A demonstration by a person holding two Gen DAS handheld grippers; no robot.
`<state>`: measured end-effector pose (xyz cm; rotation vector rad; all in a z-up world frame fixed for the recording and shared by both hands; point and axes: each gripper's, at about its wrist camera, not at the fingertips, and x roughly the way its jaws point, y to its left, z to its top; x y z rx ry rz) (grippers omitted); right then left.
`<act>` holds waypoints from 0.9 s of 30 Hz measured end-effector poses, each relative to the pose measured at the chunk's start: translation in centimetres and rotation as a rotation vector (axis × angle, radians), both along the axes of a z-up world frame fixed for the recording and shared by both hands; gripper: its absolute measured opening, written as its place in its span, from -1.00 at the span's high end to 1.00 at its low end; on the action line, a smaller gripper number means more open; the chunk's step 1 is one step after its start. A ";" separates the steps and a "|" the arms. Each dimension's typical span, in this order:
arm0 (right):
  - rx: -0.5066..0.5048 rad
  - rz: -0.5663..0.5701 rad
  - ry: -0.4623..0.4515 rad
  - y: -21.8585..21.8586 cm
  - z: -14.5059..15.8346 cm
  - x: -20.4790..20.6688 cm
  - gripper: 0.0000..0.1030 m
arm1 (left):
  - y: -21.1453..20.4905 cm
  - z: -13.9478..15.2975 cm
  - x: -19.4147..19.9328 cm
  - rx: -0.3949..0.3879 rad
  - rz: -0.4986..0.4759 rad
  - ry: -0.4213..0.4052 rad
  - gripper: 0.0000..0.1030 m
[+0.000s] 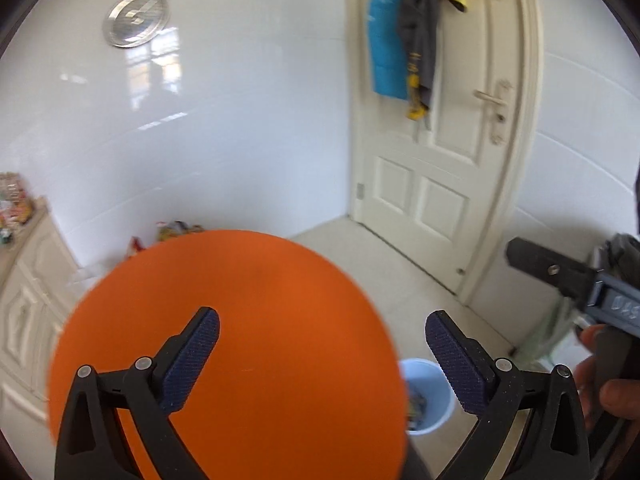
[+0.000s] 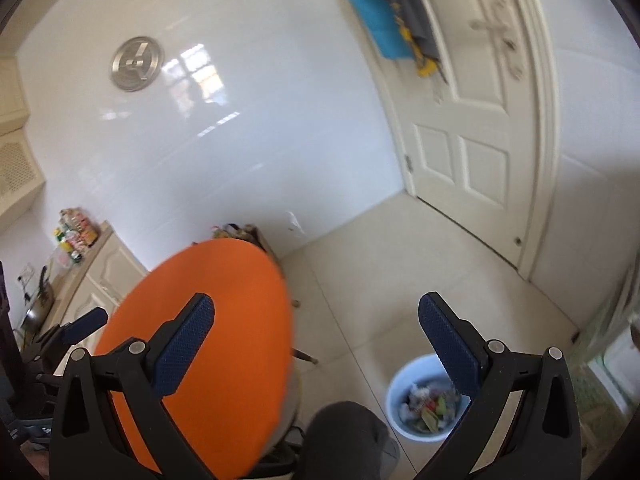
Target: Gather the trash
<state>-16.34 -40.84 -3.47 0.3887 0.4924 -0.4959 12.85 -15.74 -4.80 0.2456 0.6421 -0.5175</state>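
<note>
Both the left gripper [image 1: 322, 354] and right gripper [image 2: 316, 344] stand spread and empty; the trash [image 2: 428, 406], light, soft scraps best pinched mid-piece, lies in the bin [image 2: 394, 388] below the right gripper.

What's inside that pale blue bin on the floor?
The pale blue bin holds mixed scraps: crumpled white bits, something green, something red. The right gripper's finger covers part of the bin; what lies deeper is buried.
</note>
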 end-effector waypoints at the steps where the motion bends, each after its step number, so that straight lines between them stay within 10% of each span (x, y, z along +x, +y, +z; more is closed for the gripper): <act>1: -0.014 0.021 -0.007 1.3 0.6 0.7 -1.00 | 1.1 0.4 -0.7 0.002 0.028 -0.022 -0.98; 13: -0.204 0.292 -0.063 17.3 7.6 7.9 -1.00 | 15.5 5.0 -10.9 -0.092 0.375 -0.166 -0.99; 27: -0.354 0.312 -0.038 24.3 8.1 9.6 -1.00 | 19.7 8.4 -20.5 -0.124 0.502 -0.228 -0.99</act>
